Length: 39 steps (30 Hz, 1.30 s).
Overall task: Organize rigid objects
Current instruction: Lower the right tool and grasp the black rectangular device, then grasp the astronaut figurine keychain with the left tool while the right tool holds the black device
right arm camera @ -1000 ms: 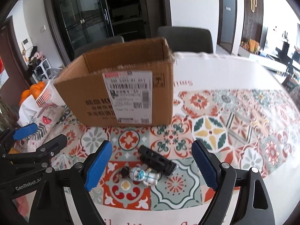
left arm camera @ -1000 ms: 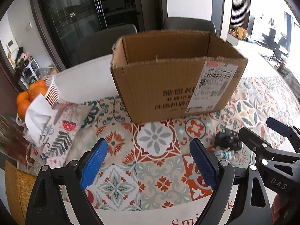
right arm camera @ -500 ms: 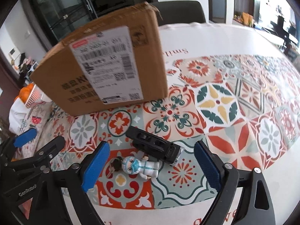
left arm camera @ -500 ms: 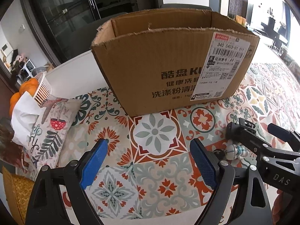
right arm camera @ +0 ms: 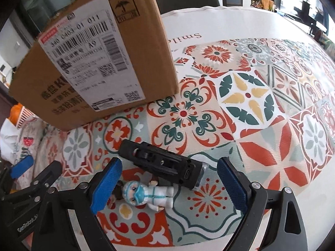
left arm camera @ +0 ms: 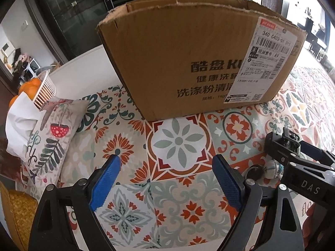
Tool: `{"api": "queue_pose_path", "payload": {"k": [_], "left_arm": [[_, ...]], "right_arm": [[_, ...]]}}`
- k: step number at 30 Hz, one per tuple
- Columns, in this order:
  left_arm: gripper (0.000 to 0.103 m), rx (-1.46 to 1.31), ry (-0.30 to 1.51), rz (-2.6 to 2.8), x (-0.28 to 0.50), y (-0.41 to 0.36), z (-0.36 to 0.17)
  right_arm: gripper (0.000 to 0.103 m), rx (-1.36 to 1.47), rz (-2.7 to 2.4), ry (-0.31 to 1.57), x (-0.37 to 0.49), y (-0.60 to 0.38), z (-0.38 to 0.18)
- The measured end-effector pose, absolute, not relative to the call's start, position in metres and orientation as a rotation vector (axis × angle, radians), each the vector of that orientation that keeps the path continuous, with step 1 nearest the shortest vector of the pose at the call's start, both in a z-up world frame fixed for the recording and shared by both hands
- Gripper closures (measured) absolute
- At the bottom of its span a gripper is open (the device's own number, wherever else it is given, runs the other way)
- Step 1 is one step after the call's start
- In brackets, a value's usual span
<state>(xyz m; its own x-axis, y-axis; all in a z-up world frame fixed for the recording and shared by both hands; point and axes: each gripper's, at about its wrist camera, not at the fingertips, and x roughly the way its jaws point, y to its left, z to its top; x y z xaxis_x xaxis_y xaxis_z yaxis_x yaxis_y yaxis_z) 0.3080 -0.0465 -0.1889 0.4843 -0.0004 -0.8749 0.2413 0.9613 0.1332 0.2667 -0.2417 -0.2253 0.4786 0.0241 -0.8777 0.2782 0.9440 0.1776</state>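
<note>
Below — figurine (right arm camera: pixel 149 194) beside black device (right arm camera: pixel 161 165)

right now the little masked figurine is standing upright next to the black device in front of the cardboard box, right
Not quite. The figurine is lying flat on the patterned tablecloth, not standing upright. The right wrist view shows it on its back beside the black device, in front of the cardboard box, between the open right gripper's fingers.

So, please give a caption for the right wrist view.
Open right gripper above a black device and small figurine, near a cardboard box.
</note>
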Motion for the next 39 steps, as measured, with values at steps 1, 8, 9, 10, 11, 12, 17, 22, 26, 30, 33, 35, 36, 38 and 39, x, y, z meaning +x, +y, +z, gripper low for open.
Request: {"api": "queue_pose_path", "payload": {"k": [1, 8, 9, 10, 11, 12, 17, 22, 26, 30, 33, 35, 36, 38, 39], "left_arm": [[0.013, 0.253, 1.061, -0.146, 0.308, -0.046, -0.190], [0.013, 0.258, 1.082, -0.142, 0.311, -0.046, -0.199], [0.013, 0.259, 1.086, -0.140, 0.313, -0.047, -0.201], [0.013, 0.259, 1.090, -0.142, 0.313, -0.047, -0.202], [0.013, 0.258, 1.092, -0.143, 0.313, -0.047, -0.203], [0.013, 0.256, 1.094, -0.145, 0.313, -0.048, -0.204], [0.013, 0.261, 1.092, -0.148, 0.309, -0.053, -0.202], [0.013, 0.277, 1.079, -0.156, 0.303, -0.059, -0.196], [0.013, 0.258, 1.076, -0.174, 0.300, -0.063, -0.191], [0.014, 0.242, 1.079, -0.198, 0.295, -0.069, -0.186], [0.014, 0.235, 1.078, -0.231, 0.289, -0.075, -0.181], [0.014, 0.232, 1.073, -0.267, 0.284, -0.081, -0.179], [0.015, 0.233, 1.075, -0.279, 0.283, -0.083, -0.179], [0.017, 0.251, 1.070, -0.328, 0.278, -0.090, -0.177], [0.017, 0.260, 1.069, -0.351, 0.276, -0.093, -0.178]], "right_arm": [[0.011, 0.316, -0.158, 1.068, 0.268, -0.241, -0.227], [0.011, 0.282, -0.173, 1.076, 0.273, -0.241, -0.234], [0.014, 0.271, -0.175, 1.078, 0.274, -0.241, -0.234], [0.016, 0.264, -0.179, 1.077, 0.274, -0.240, -0.234], [0.019, 0.261, -0.178, 1.074, 0.275, -0.240, -0.234], [0.025, 0.257, -0.174, 1.071, 0.275, -0.240, -0.234], [0.027, 0.251, -0.162, 1.066, 0.274, -0.243, -0.232], [0.027, 0.249, -0.155, 1.060, 0.267, -0.249, -0.229], [0.027, 0.257, -0.156, 1.046, 0.260, -0.255, -0.220], [0.027, 0.252, -0.159, 1.027, 0.253, -0.258, -0.208], [0.027, 0.243, -0.159, 1.014, 0.248, -0.261, -0.199], [0.027, 0.241, -0.162, 1.008, 0.243, -0.264, -0.193], [0.027, 0.239, -0.166, 1.007, 0.241, -0.266, -0.190], [0.027, 0.236, -0.172, 1.007, 0.236, -0.268, -0.187], [0.027, 0.237, -0.174, 1.008, 0.232, -0.269, -0.185]]}}
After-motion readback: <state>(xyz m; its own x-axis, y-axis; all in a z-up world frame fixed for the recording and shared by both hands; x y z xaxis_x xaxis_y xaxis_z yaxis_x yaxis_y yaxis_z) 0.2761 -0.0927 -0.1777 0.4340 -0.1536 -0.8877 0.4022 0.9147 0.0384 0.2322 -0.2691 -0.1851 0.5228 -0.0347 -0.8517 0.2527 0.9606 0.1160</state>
